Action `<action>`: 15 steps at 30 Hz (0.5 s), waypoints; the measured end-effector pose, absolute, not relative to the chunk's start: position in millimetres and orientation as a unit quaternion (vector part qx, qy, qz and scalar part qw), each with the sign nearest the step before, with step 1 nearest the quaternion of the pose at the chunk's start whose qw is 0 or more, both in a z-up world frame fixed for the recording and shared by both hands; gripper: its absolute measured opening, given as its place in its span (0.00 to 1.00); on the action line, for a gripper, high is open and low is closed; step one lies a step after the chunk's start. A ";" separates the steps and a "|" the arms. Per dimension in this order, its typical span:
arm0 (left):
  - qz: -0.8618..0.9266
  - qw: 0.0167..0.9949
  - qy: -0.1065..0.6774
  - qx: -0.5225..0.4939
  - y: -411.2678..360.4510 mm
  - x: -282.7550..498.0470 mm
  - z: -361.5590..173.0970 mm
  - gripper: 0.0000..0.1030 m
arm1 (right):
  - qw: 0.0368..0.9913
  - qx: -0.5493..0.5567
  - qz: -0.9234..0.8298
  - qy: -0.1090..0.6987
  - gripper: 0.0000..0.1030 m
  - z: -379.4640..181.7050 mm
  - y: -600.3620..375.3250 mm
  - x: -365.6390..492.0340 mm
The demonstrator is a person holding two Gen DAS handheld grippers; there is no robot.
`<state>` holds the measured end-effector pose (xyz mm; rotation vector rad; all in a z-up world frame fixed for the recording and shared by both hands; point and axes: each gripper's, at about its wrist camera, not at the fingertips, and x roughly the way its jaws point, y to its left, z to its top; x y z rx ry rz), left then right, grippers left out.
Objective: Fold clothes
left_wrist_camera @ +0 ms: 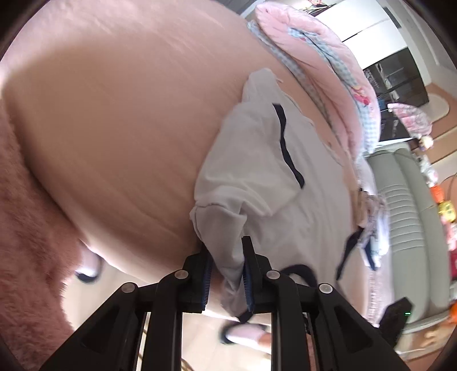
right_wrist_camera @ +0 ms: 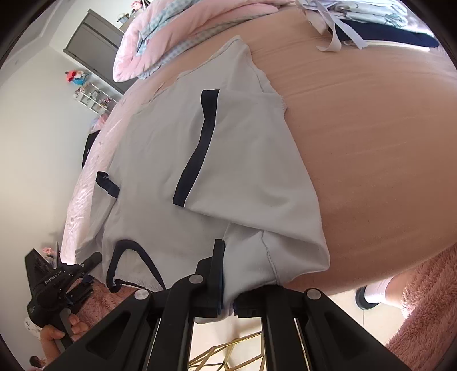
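Note:
A pale grey shirt with navy trim lies spread on the peach bed sheet, its near edge hanging over the bedside. My left gripper is shut on a bunched fold of that edge, the fabric filling the gap between its blue pads. In the right wrist view the same shirt shows a navy sleeve band and a navy collar. My right gripper is shut on the hem, and cloth drapes over its right finger. The left gripper, held in a hand, sits at the shirt's collar side.
A pink quilt and a pile of clothes lie at the far side of the bed. A fluffy pink rug and a foot in a white sock are below. A grey sofa stands to the right.

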<state>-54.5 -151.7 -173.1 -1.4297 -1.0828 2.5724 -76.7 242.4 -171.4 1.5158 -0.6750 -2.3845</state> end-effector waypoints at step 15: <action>0.831 0.061 -0.294 -0.469 -125.9 -74.1 -174.3 0.03 | 0.139 0.513 -0.829 -0.177 0.02 -169.3 227.9 -83.6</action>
